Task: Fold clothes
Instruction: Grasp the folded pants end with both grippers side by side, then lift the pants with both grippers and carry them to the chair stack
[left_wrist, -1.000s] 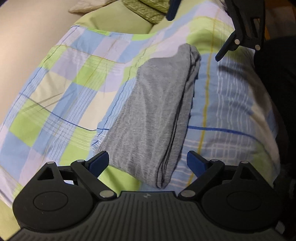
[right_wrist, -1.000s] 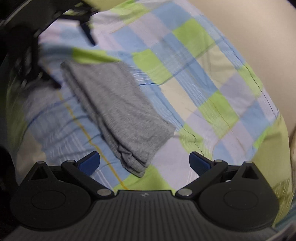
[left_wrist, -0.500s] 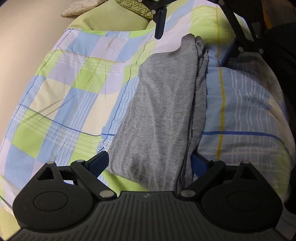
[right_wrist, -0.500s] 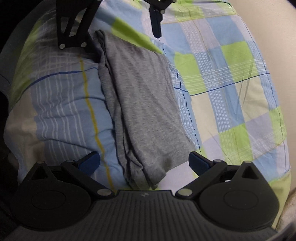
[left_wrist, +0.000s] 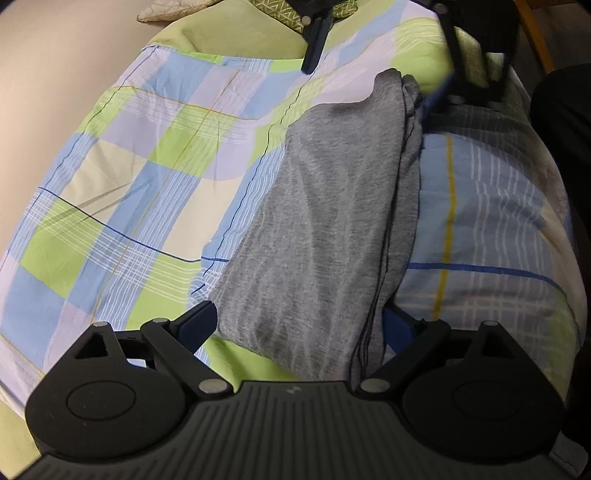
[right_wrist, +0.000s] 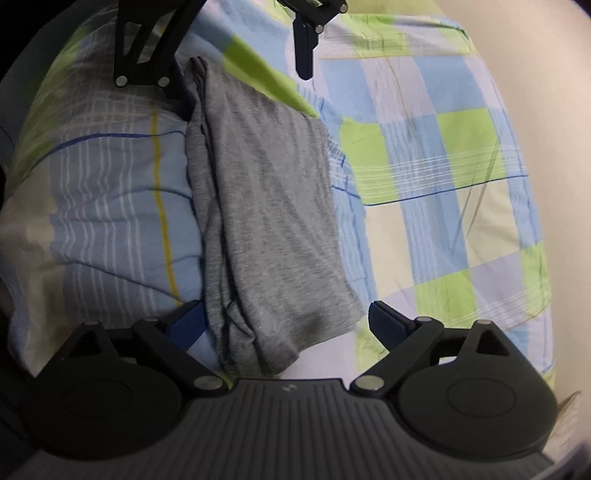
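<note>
One grey jersey garment (left_wrist: 325, 229), folded into a long narrow strip with its layered edges stacked along one side, lies on a bed covered by a checked sheet of blue, lime green, cream and lilac squares (left_wrist: 155, 192). Each short end of the strip sits between the blue-tipped fingers of a black claw. At the near end in the left wrist view, the left claw (left_wrist: 301, 325) is spread wide, its fingers flanking the cloth at either edge without pinching it; one fingertip (left_wrist: 397, 325) is tucked against the layered side. At the opposite end, the right claw (right_wrist: 284, 325) is likewise spread wide, one fingertip (right_wrist: 188, 323) against the stacked folds and the other standing just clear of the cloth. A green patterned cushion (left_wrist: 280, 11) lies at the far end of the bed.
</note>
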